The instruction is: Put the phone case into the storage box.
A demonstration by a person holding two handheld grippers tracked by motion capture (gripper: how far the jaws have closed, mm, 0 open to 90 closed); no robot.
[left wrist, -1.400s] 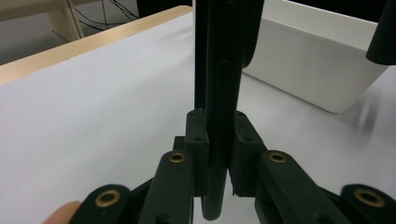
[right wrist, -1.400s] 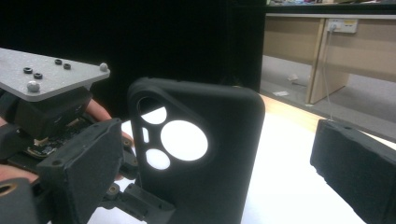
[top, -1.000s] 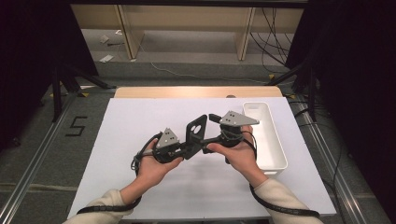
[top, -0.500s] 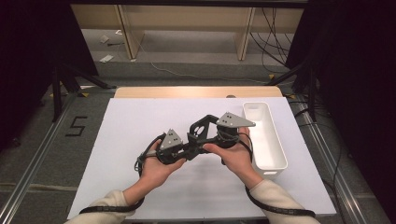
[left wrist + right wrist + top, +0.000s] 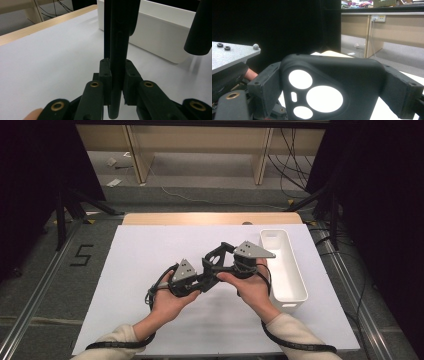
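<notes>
Phone case (image 5: 332,87), black with round camera cut-outs, sits above the white table (image 5: 135,255), held between both grippers. The left gripper (image 5: 116,82) is clamped on its thin edge; the right gripper (image 5: 329,82) spans its width, and its jaws have just been closing with the case between them (the pads seem to touch its sides, though the close view leaves that unsure). A soft case could bow and spring out if the right squeezes harder, or twist loose from the narrow left hold. The white bin (image 5: 282,265) stands just right of the hands.
</notes>
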